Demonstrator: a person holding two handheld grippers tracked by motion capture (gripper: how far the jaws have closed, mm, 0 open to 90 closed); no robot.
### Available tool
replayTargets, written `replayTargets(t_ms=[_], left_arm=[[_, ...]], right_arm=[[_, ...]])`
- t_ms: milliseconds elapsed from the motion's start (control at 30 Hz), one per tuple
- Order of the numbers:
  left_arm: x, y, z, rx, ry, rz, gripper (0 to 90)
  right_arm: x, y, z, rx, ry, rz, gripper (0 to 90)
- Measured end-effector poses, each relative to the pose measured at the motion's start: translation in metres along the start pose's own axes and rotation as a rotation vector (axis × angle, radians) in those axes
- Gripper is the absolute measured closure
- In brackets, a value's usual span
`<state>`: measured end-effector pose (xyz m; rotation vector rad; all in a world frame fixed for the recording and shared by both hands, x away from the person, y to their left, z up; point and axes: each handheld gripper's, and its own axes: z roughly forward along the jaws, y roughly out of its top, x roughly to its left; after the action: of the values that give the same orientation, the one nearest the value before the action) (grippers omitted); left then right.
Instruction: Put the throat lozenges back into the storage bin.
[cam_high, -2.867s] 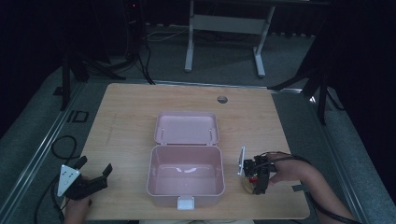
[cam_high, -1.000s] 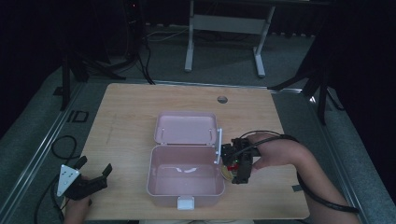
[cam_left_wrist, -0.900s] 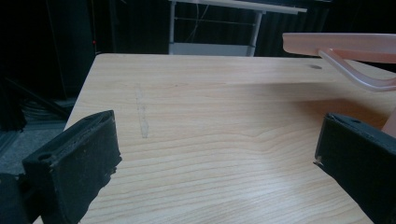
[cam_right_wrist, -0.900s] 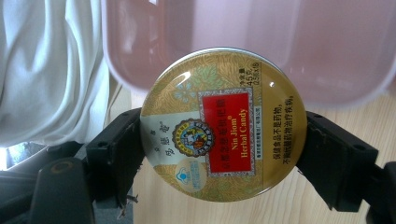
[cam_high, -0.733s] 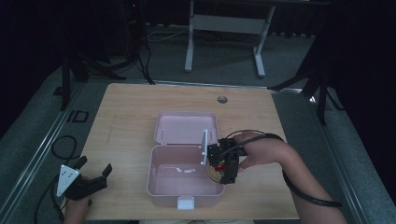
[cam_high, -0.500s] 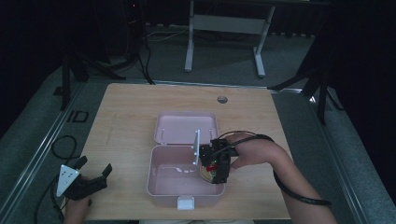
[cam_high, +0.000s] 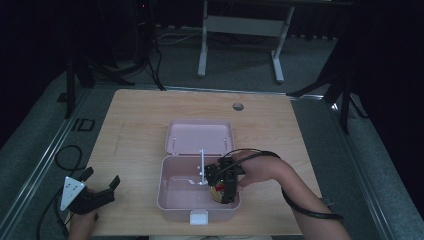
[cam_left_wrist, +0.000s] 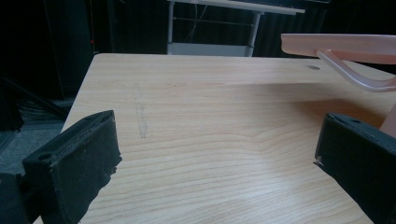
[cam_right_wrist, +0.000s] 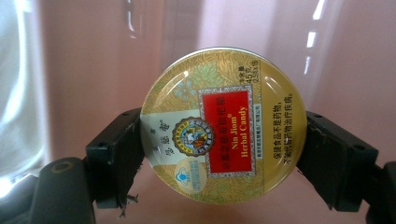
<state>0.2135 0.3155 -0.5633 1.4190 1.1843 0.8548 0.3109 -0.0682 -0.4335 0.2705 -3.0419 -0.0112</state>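
Observation:
A pink box (cam_high: 170, 200) lies open near the table's front edge, its lid (cam_high: 199, 136) flat behind it. My right gripper (cam_high: 220, 192) points down into the box's right half, shut on a round gold candy tin (cam_high: 216, 193). In the right gripper view the candy tin (cam_right_wrist: 224, 125) with its red label sits clamped between both jaws, with the pink box floor (cam_right_wrist: 93, 60) behind it. My left gripper (cam_high: 102, 187) rests open at the front left corner of the table. In the left gripper view its jaws stand wide apart over bare wood, the box's lid edge (cam_left_wrist: 341, 44) at the upper right.
The wooden table (cam_high: 140, 125) has a round grommet hole (cam_high: 238, 106) at the back right. A cable (cam_high: 310, 212) trails from the right forearm. A white desk frame (cam_high: 240, 25) stands on the grey floor beyond the table.
My right gripper has carried the candy tin leftward from the table's right side, over the box wall, and down into the box's right half. The left gripper has stayed put.

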Motion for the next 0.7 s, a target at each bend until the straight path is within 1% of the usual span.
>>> replayTargets(t_ms=[233,267,333,400,433,533,567,600,633,700], left_arm=[[0.000,0.000,0.000,0.001,-0.001,0.000,0.3],[0.000,0.000,0.000,0.001,-0.001,0.000,0.3],[0.000,0.000,0.000,0.001,-0.001,0.000,0.3],[0.000,0.000,0.000,0.002,-0.001,0.000,0.3],[0.000,0.000,0.000,0.002,-0.001,0.000,0.3],[0.000,0.000,0.000,0.003,-0.001,0.001,0.3],[0.000,0.000,0.000,0.003,-0.001,0.001,0.3],[0.000,0.000,0.000,0.003,-0.002,0.001,0.3],[0.000,0.000,0.000,0.002,-0.001,0.001,0.3],[0.000,0.000,0.000,0.003,-0.001,0.001,0.3]], right_arm=[[-0.003,0.003,0.020,0.048,0.024,-0.003,20.1],[-0.003,0.003,0.020,0.048,0.024,-0.003,20.1],[-0.004,0.005,0.029,0.073,0.030,-0.004,20.1],[-0.004,0.007,0.033,0.092,0.039,-0.008,20.0],[-0.004,0.007,0.035,0.099,0.058,-0.004,20.0],[-0.005,0.007,0.034,0.092,0.046,-0.008,19.8],[-0.006,0.007,0.034,0.100,0.051,0.003,19.7],[-0.006,0.007,0.035,0.106,0.061,0.004,19.3],[-0.006,0.007,0.036,0.108,0.066,0.008,17.7],[-0.006,0.007,0.036,0.106,0.058,0.014,14.6]])
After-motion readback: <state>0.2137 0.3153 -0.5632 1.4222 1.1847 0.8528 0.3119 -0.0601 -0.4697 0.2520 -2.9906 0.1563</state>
